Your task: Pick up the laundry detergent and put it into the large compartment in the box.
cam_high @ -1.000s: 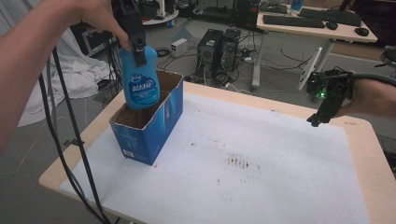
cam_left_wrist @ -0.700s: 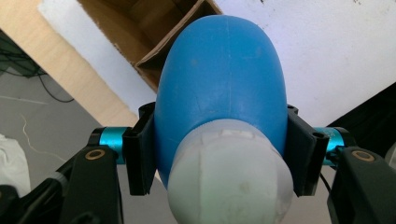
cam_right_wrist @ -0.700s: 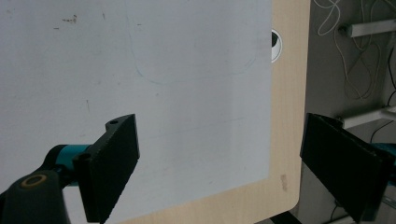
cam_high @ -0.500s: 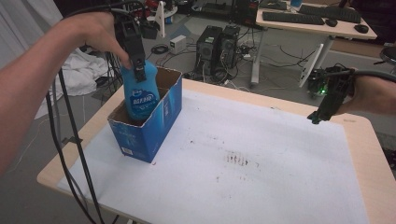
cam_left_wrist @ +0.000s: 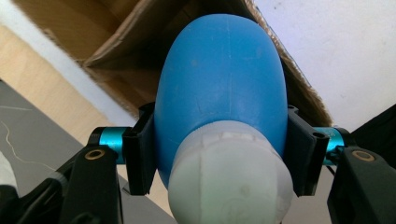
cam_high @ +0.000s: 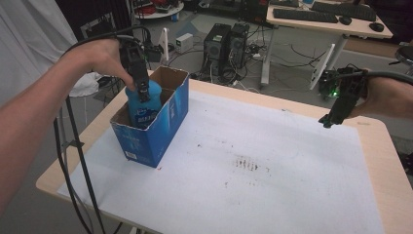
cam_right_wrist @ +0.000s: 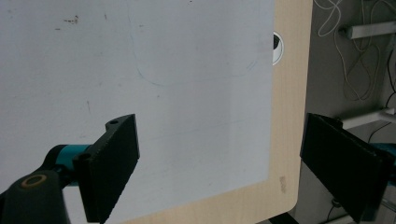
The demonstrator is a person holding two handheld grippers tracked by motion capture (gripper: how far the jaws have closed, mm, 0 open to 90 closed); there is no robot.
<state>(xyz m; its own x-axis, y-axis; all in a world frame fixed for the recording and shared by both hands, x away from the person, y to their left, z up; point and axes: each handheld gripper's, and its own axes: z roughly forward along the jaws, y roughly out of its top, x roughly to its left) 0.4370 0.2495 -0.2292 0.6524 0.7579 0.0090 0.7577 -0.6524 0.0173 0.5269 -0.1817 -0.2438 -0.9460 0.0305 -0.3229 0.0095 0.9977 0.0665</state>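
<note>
Jaws of the left gripper (cam_left_wrist: 219, 158) squeeze the blue bottle (cam_high: 144, 103) by its neck, so it hangs straight inside the box (cam_high: 156, 130). Right gripper (cam_high: 332, 118) waits wide apart (holding 0 things).

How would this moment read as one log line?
left gripper: shut on blue bottle, partly inside cardboard box | right gripper: open, empty, above table
</note>
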